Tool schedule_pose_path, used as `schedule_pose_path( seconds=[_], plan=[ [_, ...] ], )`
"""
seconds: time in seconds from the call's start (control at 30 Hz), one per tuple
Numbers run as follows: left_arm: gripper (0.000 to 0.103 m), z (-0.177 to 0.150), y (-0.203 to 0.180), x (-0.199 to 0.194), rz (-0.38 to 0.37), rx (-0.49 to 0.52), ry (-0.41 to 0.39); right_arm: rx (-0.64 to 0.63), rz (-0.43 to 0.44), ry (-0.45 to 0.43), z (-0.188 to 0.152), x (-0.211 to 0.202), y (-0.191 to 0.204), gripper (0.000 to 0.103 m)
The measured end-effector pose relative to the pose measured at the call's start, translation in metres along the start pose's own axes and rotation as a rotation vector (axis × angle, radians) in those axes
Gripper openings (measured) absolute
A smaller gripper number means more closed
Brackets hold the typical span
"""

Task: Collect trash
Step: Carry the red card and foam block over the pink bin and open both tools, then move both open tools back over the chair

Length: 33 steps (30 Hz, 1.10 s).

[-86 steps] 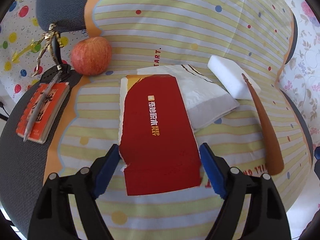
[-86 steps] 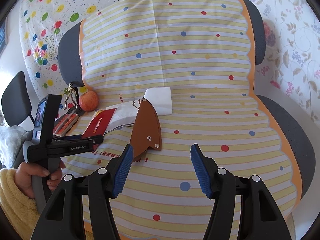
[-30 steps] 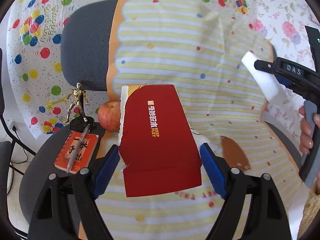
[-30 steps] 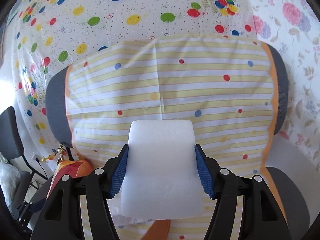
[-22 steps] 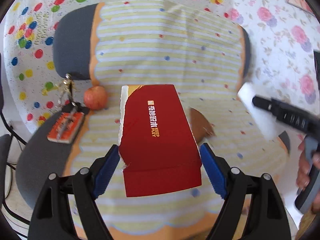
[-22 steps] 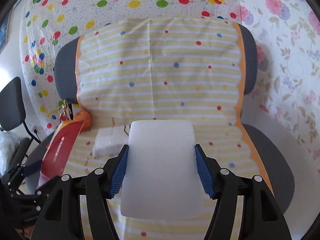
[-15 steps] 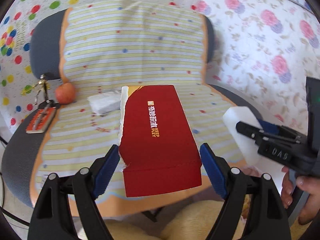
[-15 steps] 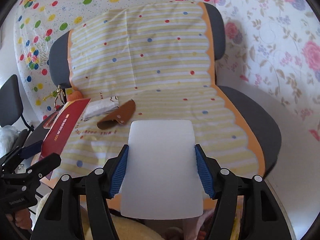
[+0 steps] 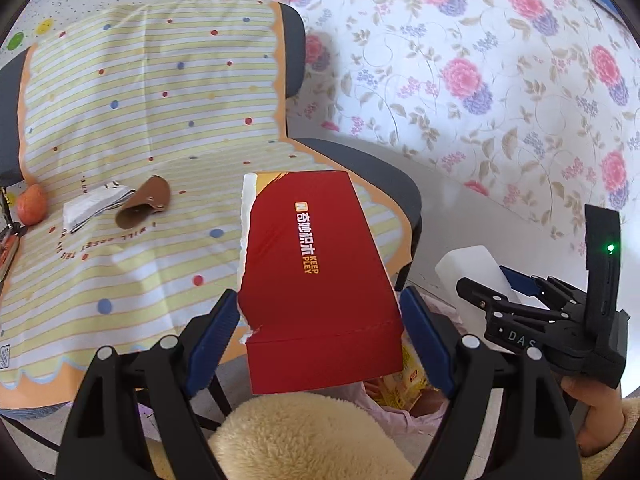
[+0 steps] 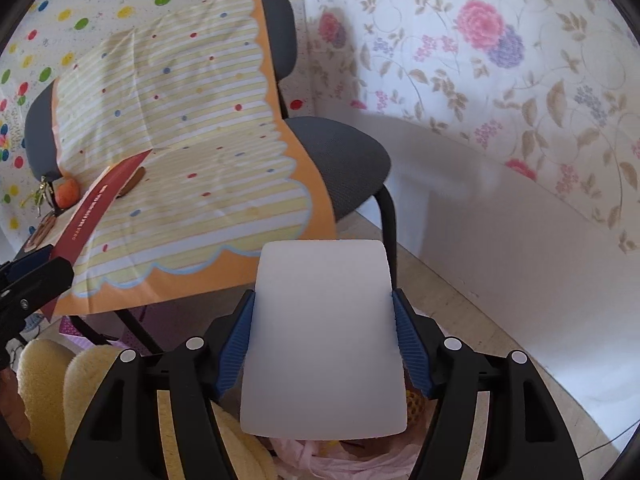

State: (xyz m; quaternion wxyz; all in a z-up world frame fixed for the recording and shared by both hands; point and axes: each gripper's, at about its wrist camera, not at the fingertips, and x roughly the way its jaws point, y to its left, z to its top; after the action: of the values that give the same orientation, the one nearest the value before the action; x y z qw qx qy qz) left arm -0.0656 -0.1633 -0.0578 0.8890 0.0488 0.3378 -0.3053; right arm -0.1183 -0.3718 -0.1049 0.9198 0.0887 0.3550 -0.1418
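Note:
My left gripper (image 9: 320,316) is shut on a torn red cardboard packet (image 9: 316,276) with orange lettering, held in the air past the chair seat's front edge. My right gripper (image 10: 322,340) is shut on a white foam block (image 10: 324,340); it also shows in the left wrist view (image 9: 472,270), low at the right. Under both grippers lies a pink plastic bag (image 10: 332,460) with yellow wrappers (image 9: 400,384) in it. A folded white paper (image 9: 94,206) and a brown leather sheath (image 9: 144,202) lie on the striped cloth.
A grey chair (image 10: 340,152) carries a yellow striped cloth (image 9: 120,120). An apple (image 9: 32,204), a small figurine (image 10: 42,196) and an orange notebook sit at its left edge. A floral wall (image 10: 500,80) stands behind. My cream fleece sleeve (image 9: 300,440) is at the bottom.
Both grippers have lifted their items off the seat and swung right and down, off the chair's front edge, over the pink bag. The white paper and sheath stayed on the cloth.

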Motion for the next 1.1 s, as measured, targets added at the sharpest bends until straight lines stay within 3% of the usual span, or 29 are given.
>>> schedule_pose_path(
  seconds=[0.2,0.43,0.63,0.8,1.1],
  plan=[
    [0.080,0.001,-0.002,0.003,0.017,0.006,0.014,0.043,-0.064,0.041,-0.009,0.018,-0.024,0.079],
    [0.080,-0.001,-0.009,0.002,0.010,0.036,0.015,0.048,-0.039,0.012,-0.001,-0.008,-0.028,0.079],
    [0.080,-0.004,-0.035,0.008,-0.067,0.090,0.032,0.083,-0.043,-0.033,0.001,-0.044,-0.033,0.080],
    [0.080,-0.018,-0.066,0.021,-0.162,0.160,0.100,0.128,-0.038,-0.092,0.005,-0.064,-0.041,0.080],
    [0.080,-0.024,-0.095,0.044,-0.203,0.217,0.146,0.167,-0.037,-0.098,0.004,-0.063,-0.059,0.080]
  ],
)
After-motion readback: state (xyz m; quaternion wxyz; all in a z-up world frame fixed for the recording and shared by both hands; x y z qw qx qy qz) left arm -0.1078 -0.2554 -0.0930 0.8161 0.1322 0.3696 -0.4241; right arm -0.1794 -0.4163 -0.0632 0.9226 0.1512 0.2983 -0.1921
